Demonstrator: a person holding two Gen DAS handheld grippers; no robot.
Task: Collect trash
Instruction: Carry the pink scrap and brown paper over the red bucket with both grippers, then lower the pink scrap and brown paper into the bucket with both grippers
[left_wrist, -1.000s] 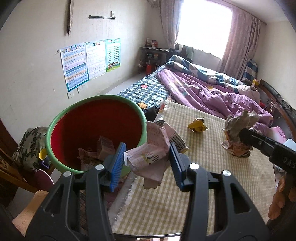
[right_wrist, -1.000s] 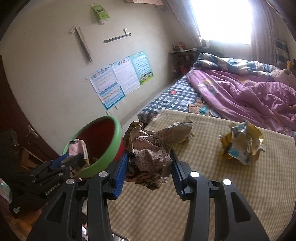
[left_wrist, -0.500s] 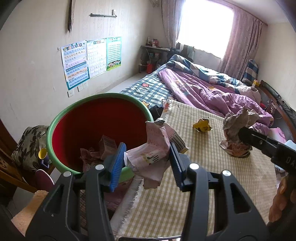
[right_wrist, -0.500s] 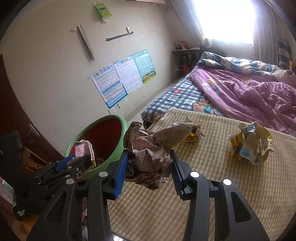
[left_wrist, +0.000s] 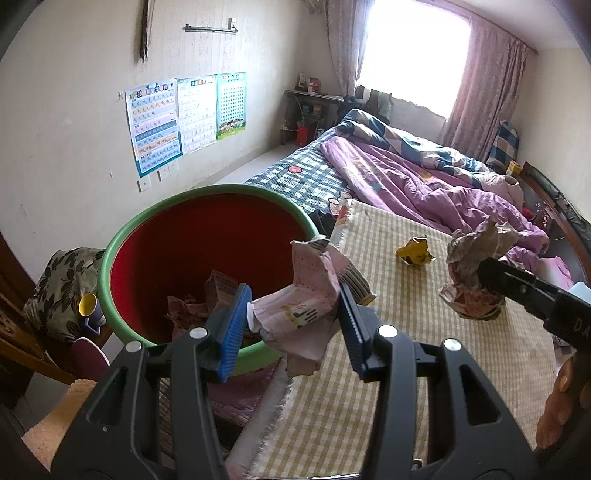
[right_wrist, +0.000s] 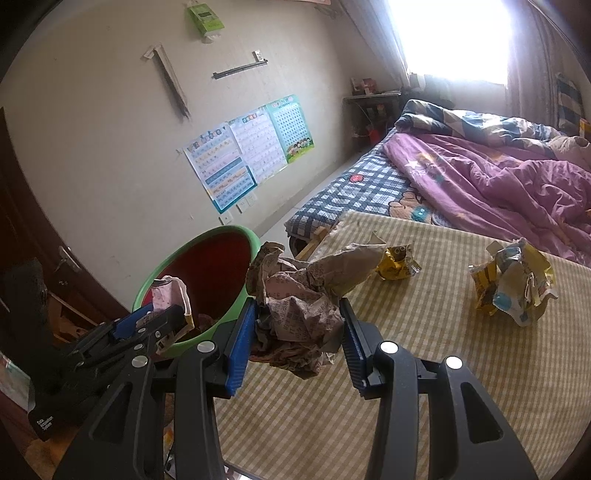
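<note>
Red inside, green at the rim, the basin (left_wrist: 122, 236) fills more of both views than a sec ago: both hands have crept closer to it, so drop-off looks near. Inside the basin: a few crumpled scraps, a small carton. Left gripper (left_wrist: 291, 317) clenched on pink paper wad (left_wrist: 314, 291) at basin's near rim. Right gripper (right_wrist: 297, 328) clamps brown wad (right_wrist: 299, 295), just beside basin. Yellow wrapper (right_wrist: 397, 264) & foil wad (right_wrist: 513, 284) lie farther off basin, uncollected.

surface: checked tablecloth (right_wrist: 424, 387) | on it: yellow wrapper (right_wrist: 397, 262), crumpled packet (right_wrist: 513, 286)
</note>
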